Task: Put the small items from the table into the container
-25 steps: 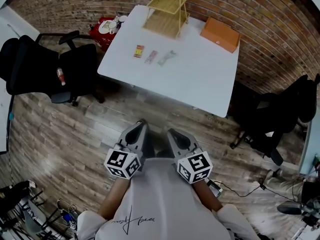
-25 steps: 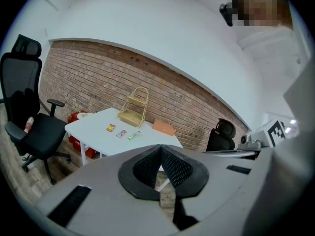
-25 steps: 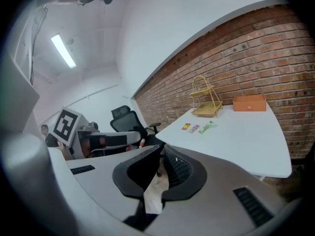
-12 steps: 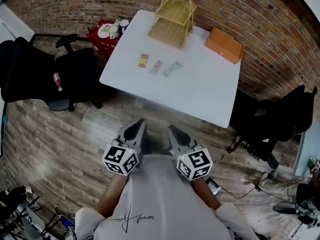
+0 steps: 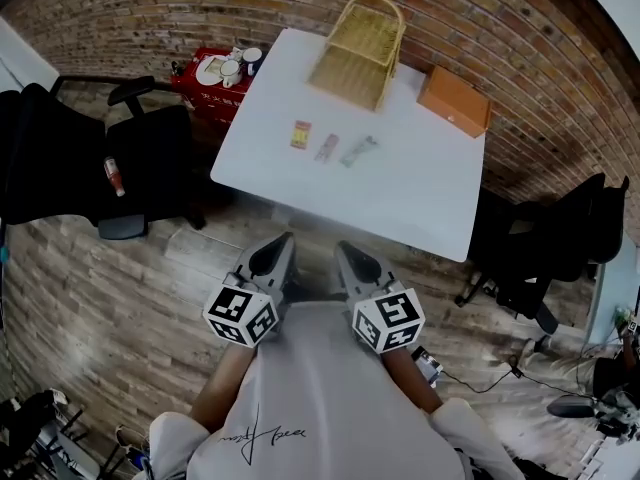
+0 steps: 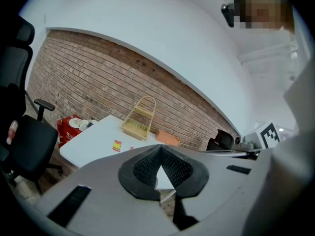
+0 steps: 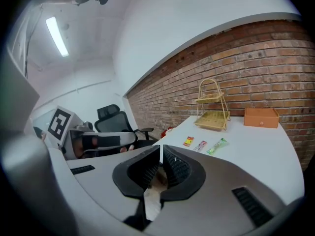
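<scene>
Left gripper [image 5: 272, 258] and right gripper [image 5: 352, 260]: lower centre of the head view, side by side at the person's waist. Both sets of jaws are together with nothing between them. Judged a carrying posture, since the white table [image 5: 400, 193] lies well apart, higher in frame.

Three flat wrapped items lie in a row on the table's upper left:
- red-yellow packet [image 5: 301, 134]
- pink packet [image 5: 327, 147]
- green packet [image 5: 359, 151]

All sit just below the yellow wire basket [image 5: 360, 43], presumably the container.

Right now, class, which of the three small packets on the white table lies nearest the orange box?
The green packet, at the right end of the row; the pink packet and the red-and-yellow packet lie farther from the orange box.
</scene>
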Demonstrator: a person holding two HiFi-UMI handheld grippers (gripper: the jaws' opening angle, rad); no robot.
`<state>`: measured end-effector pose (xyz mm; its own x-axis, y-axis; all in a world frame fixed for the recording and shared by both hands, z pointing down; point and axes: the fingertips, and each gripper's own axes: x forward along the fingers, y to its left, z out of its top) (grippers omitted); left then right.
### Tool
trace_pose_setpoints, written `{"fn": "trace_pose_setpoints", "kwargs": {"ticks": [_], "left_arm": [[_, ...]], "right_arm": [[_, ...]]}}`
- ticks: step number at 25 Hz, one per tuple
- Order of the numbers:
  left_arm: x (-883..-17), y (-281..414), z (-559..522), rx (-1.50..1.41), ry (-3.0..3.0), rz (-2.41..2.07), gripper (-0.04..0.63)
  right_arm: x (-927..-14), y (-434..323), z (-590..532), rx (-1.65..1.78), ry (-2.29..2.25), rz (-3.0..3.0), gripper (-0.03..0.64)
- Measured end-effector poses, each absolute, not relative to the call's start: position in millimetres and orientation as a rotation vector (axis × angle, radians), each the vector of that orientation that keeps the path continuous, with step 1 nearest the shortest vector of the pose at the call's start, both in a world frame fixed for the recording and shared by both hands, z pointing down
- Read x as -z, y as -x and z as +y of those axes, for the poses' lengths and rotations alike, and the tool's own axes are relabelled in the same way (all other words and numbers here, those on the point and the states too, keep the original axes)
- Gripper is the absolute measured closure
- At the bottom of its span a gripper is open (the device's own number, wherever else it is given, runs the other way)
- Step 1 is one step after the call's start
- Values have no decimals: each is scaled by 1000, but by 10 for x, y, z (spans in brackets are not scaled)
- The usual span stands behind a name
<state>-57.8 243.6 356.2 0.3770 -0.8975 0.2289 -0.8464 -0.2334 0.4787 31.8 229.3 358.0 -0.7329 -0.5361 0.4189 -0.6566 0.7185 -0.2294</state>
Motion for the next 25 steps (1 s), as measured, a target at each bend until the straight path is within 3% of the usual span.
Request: {"fn": "trace_pose_setpoints", "kwargs": {"ticks": [12, 25], "left_arm": [[-3538, 1046, 2359, 171, -2122, -1523, 584], [-3644, 1049, 2082, 125, -2089, -1488, 584]], "right_arm": [[-3559, 32, 2220, -502, -995, -2576, 594], [-3584, -37, 1907, -555, -1124, -2550, 594]]}}
